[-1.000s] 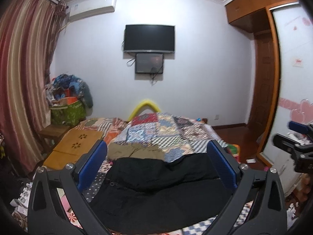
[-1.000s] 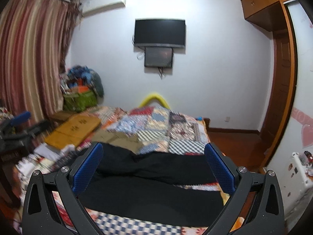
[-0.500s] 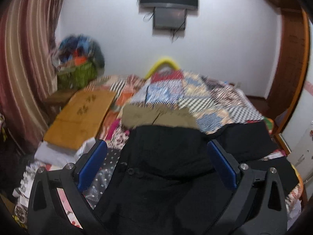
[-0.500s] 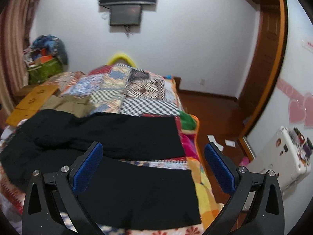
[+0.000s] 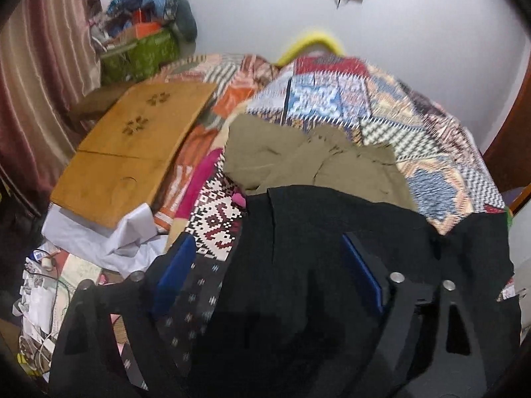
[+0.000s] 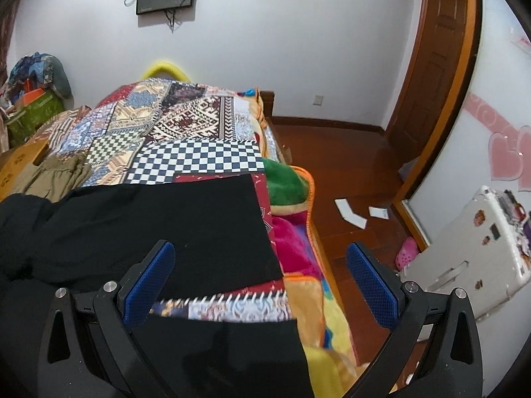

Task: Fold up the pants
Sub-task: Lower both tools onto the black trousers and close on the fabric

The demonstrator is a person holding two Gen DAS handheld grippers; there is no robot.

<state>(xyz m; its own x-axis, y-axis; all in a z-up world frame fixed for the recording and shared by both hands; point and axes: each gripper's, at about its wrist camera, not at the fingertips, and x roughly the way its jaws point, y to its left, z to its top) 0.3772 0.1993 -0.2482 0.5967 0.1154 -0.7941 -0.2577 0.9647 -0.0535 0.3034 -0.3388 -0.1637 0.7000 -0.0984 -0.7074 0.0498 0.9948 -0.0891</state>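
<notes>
Black pants (image 5: pixel 315 265) lie spread across the patchwork quilt (image 5: pixel 332 99) on the bed. In the left wrist view my left gripper (image 5: pixel 265 265) hangs low over their waist end. Its jaws are closing with the black cloth below and between the blue pads (image 5: pixel 172 272), which do not press on it. In the right wrist view the two legs of the black pants (image 6: pixel 199 225) end near the bed's right side. My right gripper (image 6: pixel 262 282) stands open above the hems, holding nothing. Olive pants (image 5: pixel 315 162) lie crumpled just beyond the black ones.
A wooden board (image 5: pixel 132 152) lies on the bed's left side, with white paper (image 5: pixel 99 238) and clutter below it. A green bag (image 5: pixel 142 53) and striped curtain (image 5: pixel 39 66) stand far left. Right of the bed are wooden floor (image 6: pixel 348 165), a white case (image 6: pixel 471 252) and a door (image 6: pixel 428 66).
Both grippers have dropped and tipped downward, closing in on the black pants. The left jaws have narrowed a little. The right view has swung toward the bed's right edge.
</notes>
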